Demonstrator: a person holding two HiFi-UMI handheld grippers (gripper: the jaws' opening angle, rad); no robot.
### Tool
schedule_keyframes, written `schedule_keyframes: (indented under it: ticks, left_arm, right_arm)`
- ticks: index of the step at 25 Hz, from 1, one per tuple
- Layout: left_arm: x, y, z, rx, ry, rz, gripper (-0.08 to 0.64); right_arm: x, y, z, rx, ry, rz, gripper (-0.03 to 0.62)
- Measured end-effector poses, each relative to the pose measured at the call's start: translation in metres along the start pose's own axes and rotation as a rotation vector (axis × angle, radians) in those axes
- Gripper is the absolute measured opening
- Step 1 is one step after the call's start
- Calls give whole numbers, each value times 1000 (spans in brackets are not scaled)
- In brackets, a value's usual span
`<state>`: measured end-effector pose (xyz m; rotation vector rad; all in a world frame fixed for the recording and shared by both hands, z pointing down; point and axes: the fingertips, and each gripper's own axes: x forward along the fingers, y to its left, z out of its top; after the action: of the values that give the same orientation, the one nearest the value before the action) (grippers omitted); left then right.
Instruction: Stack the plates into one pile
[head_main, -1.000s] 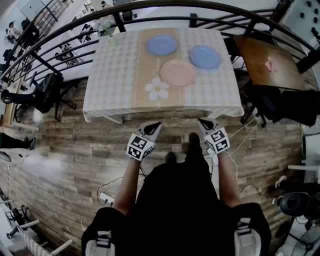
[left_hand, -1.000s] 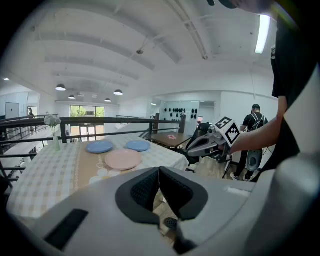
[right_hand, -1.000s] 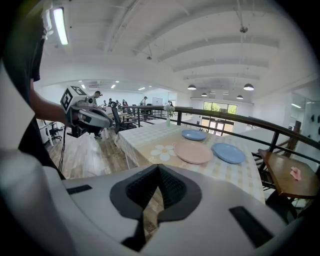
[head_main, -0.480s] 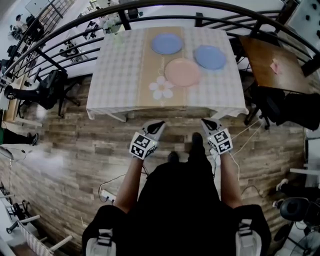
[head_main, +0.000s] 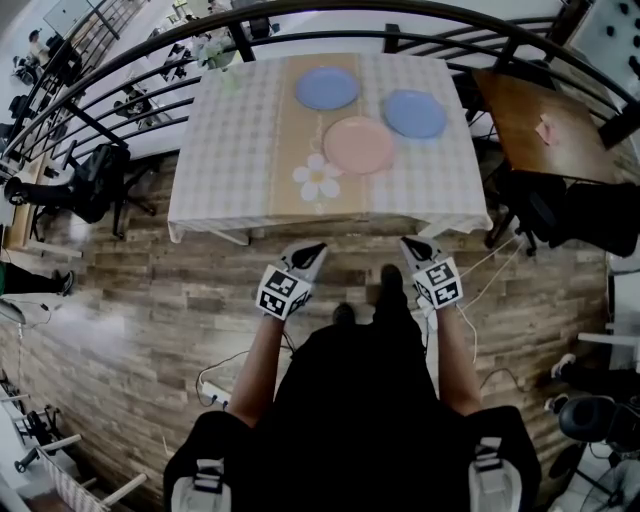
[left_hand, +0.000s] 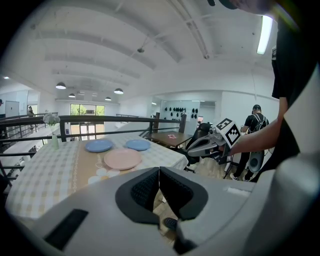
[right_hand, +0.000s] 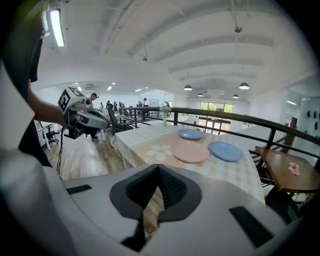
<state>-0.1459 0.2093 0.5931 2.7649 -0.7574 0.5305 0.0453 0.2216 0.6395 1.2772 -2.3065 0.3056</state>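
Observation:
Three plates lie apart on the checked tablecloth (head_main: 235, 150): a blue plate (head_main: 327, 88) at the far middle, a second blue plate (head_main: 414, 114) to its right, and a pink plate (head_main: 358, 145) nearer me. The same pink plate (left_hand: 122, 159) (right_hand: 190, 150) shows in both gripper views. My left gripper (head_main: 310, 250) (left_hand: 159, 172) and my right gripper (head_main: 410, 243) (right_hand: 158, 170) hover over the wooden floor, short of the table's near edge. Both are shut with nothing between their pads.
A black curved railing (head_main: 120, 75) runs behind the table. A brown side table (head_main: 540, 120) stands to the right, and a dark chair (head_main: 95, 185) to the left. A vase with flowers (head_main: 222, 60) sits at the table's far left corner. Cables (head_main: 225, 375) lie on the floor.
Only the head view has shifted a little. Both grippers stay shut in front of the table and the plates lie as before.

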Motion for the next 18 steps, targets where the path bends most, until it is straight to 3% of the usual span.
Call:
schedule_keyframes:
  ticks: [18]
  left_arm:
    - [21, 11, 8, -21, 10, 25, 3]
  right_arm:
    - [20, -27, -3, -4, 30, 22, -2]
